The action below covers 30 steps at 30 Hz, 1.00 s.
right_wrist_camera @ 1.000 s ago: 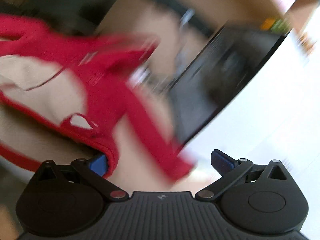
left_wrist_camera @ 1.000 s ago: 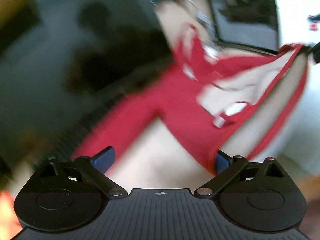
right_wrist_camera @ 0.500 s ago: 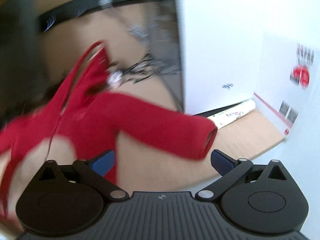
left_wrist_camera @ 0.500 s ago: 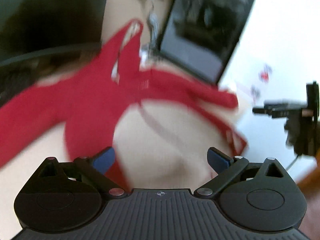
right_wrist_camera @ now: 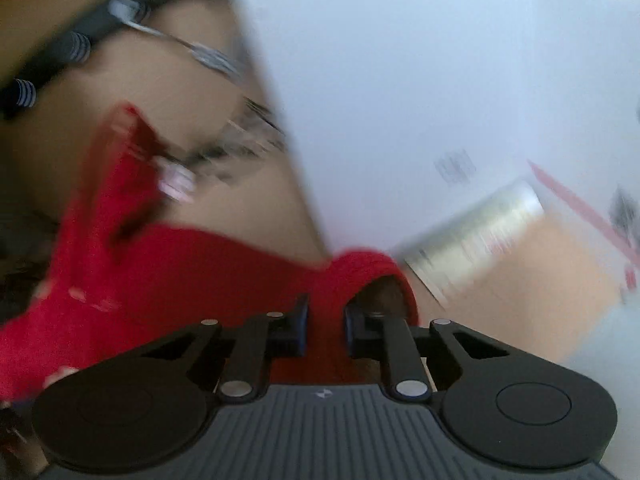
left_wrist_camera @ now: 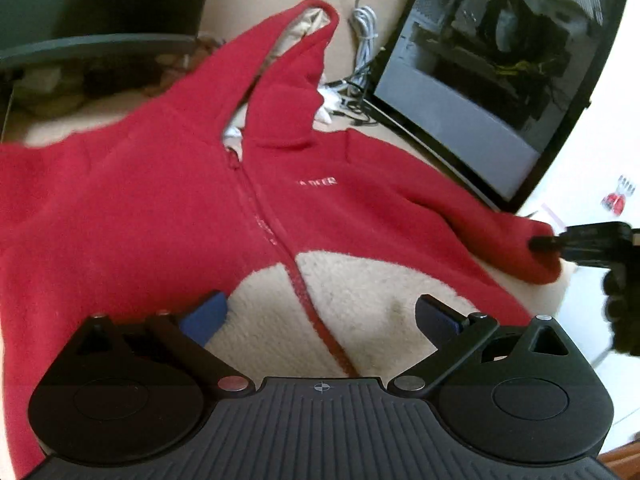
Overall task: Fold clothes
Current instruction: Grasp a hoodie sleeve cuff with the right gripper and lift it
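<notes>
A red zip-up hoodie [left_wrist_camera: 160,200] with a cream fleece lower panel [left_wrist_camera: 360,288] lies spread flat, front up, hood at the far end. My left gripper [left_wrist_camera: 320,312] is open and empty, hovering over the cream hem by the zipper. My right gripper [right_wrist_camera: 326,326] is shut on the cuff of the hoodie's right sleeve [right_wrist_camera: 360,276]. In the left wrist view the right gripper [left_wrist_camera: 560,242] shows at the right edge, at the sleeve end [left_wrist_camera: 500,236]. The right wrist view is blurred.
A dark-framed glass case [left_wrist_camera: 492,80] stands at the back right, with white cables [left_wrist_camera: 362,36] beside it. A dark shelf or desk edge [left_wrist_camera: 92,46] runs along the back left. A white wall or panel [right_wrist_camera: 420,80] and a cardboard box [right_wrist_camera: 520,280] lie to the right.
The hoodie has been laid flat from hanging. My right gripper has closed on the right sleeve cuff. My left gripper has stayed open.
</notes>
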Available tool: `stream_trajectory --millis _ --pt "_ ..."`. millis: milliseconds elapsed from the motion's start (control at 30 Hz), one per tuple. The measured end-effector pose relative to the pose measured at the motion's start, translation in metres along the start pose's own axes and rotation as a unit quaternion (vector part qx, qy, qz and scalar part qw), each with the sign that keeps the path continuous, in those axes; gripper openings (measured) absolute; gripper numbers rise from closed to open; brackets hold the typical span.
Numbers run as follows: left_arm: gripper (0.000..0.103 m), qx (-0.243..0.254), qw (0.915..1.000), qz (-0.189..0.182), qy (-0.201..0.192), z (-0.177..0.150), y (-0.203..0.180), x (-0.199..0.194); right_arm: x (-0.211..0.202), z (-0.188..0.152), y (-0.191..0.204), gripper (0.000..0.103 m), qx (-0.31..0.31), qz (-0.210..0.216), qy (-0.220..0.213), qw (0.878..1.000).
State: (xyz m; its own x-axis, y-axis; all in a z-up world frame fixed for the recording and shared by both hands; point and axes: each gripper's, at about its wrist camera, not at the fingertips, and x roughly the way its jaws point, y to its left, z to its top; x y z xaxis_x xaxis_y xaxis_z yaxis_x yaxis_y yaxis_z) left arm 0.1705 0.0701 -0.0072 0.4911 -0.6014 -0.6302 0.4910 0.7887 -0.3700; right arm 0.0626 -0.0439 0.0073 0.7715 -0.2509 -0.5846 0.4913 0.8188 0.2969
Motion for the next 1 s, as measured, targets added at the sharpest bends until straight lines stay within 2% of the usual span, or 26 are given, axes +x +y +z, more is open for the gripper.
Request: stream_trajectory --millis 33,133,267,367,467,567,667,700,767,833,900,967,1000 --pt "0.102 -0.011 0.9998 -0.014 0.009 -0.004 0.000 -0.002 -0.004 0.010 0.016 0.010 -0.020 0.017 -0.012 1.000" --pt "0.102 -0.011 0.9995 -0.027 0.013 -0.019 -0.006 -0.011 -0.016 0.038 0.063 0.010 -0.078 0.070 -0.049 0.993" --pt "0.103 -0.034 0.9989 -0.032 0.005 -0.024 -0.005 -0.021 -0.028 0.072 0.130 0.010 -0.157 0.142 -0.090 0.973" --pt "0.103 -0.060 0.9973 -0.042 0.003 -0.021 0.006 -0.035 -0.015 0.076 0.202 0.010 -0.220 0.208 -0.088 0.949" --pt "0.103 -0.058 0.9978 -0.028 -0.018 -0.024 0.013 -0.060 0.009 0.063 0.266 0.010 -0.270 0.249 -0.067 0.928" --pt "0.103 -0.044 0.9980 0.006 -0.045 -0.034 0.018 -0.089 0.035 0.045 0.317 0.010 -0.311 0.269 -0.031 0.911" --pt "0.103 -0.044 0.9960 0.039 -0.067 -0.047 0.023 -0.113 0.036 0.043 0.337 0.011 -0.343 0.265 -0.014 0.901" --pt "0.103 -0.048 0.9950 0.047 -0.073 -0.052 0.025 -0.118 0.035 0.043 0.342 0.013 -0.353 0.263 -0.009 0.898" --pt "0.103 -0.063 0.9929 0.058 -0.083 -0.064 0.030 -0.127 0.033 0.044 0.352 0.043 -0.373 0.259 0.000 0.891" --pt "0.103 -0.079 0.9905 0.063 -0.093 -0.072 0.035 -0.131 0.030 0.044 0.362 0.054 -0.393 0.255 0.009 0.883" --pt "0.103 -0.096 0.9877 0.067 -0.104 -0.078 0.040 -0.135 0.028 0.045 0.372 0.060 -0.412 0.251 0.019 0.876" --pt "0.103 -0.106 0.9852 0.070 -0.115 -0.080 0.048 -0.139 0.026 0.045 0.382 0.076 -0.432 0.246 0.028 0.867" --pt "0.103 -0.111 0.9840 0.072 -0.120 -0.081 0.052 -0.141 0.025 0.046 0.387 0.079 -0.441 0.244 0.033 0.863"
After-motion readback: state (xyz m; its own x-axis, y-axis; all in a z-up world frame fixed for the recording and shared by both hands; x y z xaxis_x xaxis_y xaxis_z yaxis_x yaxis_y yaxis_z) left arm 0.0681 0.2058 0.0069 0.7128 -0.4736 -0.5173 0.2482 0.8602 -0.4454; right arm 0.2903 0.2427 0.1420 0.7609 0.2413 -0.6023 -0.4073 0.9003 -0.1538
